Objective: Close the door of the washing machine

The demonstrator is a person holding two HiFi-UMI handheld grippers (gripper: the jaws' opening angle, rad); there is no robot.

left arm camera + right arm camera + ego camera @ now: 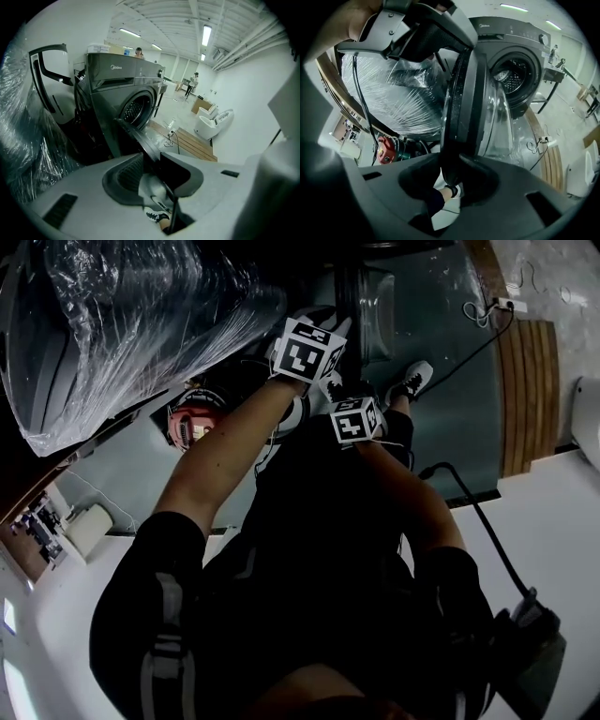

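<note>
A dark grey front-loading washing machine (110,89) stands with its round drum opening (137,108) uncovered. Its door (474,101), a dark ring round a bulging glass bowl, hangs swung out. In the left gripper view the door's thin edge (136,138) runs straight between the jaws of my left gripper (153,161), which press on it. My right gripper (457,166) is shut on the door's lower rim. The left gripper's body (410,28) shows at the door's top in that view. In the head view only the two marker cubes (306,351) (355,418) show; the jaws are hidden.
A large plastic-wrapped appliance (122,329) stands close on the left. A red device (384,148) lies on the floor by it. A power strip with cable (502,306) and wooden boards (530,390) lie right of the machine. White fixtures (213,124) and people (193,82) are far behind.
</note>
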